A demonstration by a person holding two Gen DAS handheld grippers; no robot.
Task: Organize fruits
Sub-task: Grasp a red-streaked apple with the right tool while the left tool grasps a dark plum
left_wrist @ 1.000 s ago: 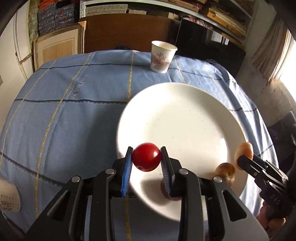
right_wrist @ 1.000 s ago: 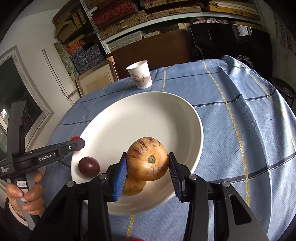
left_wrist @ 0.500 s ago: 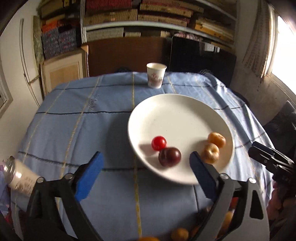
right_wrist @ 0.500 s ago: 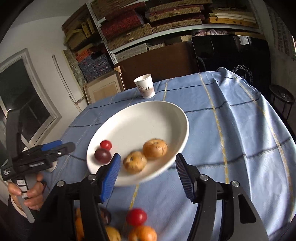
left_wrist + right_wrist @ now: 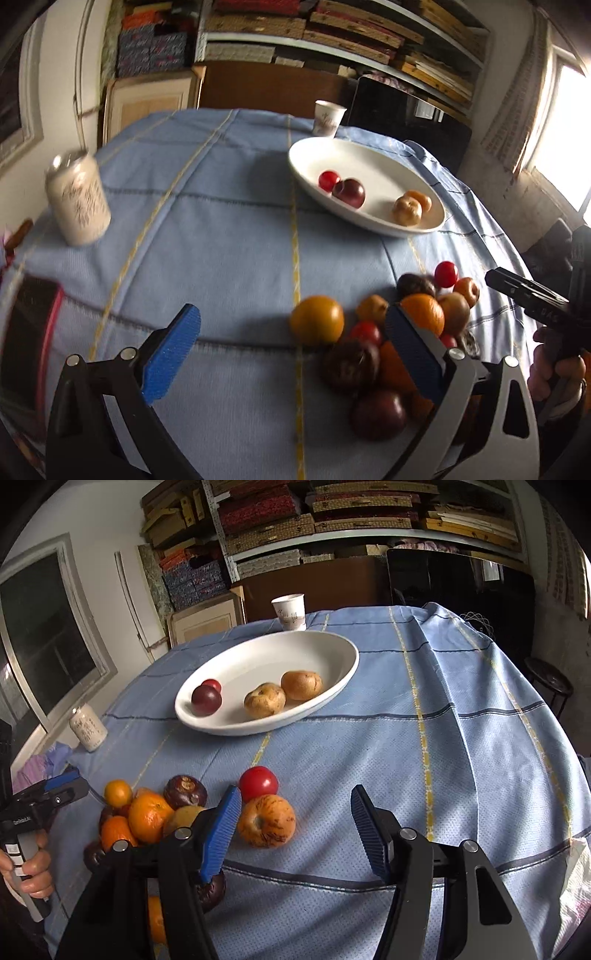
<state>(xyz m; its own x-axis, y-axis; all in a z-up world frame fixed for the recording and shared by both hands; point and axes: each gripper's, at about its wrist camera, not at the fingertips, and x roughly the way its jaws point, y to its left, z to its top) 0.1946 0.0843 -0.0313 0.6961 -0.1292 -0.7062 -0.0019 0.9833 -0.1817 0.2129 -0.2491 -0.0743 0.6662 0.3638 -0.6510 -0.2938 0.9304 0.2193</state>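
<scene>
A white plate [image 5: 354,155] [image 5: 258,653] on the blue cloth holds a red tomato [image 5: 328,180], a dark plum [image 5: 349,192] and two tan fruits [image 5: 407,210] [image 5: 264,699]. A pile of fruit lies at the near table edge: an orange [image 5: 317,319], dark plums [image 5: 351,363], a red tomato [image 5: 258,779] and a striped orange fruit [image 5: 266,820]. My left gripper [image 5: 291,350] is open and empty above the cloth, left of the pile. My right gripper [image 5: 295,830] is open and empty, just right of the striped fruit.
A paper cup [image 5: 328,118] [image 5: 290,611] stands beyond the plate. A white can [image 5: 78,201] [image 5: 88,729] stands at the left. A dark phone with a pink rim [image 5: 27,347] lies at the near left edge. Shelves and furniture stand behind the table.
Both grippers let go of their fruit onto the plate, opened, and pulled back and down toward the near edge; the fruit pile has come into view.
</scene>
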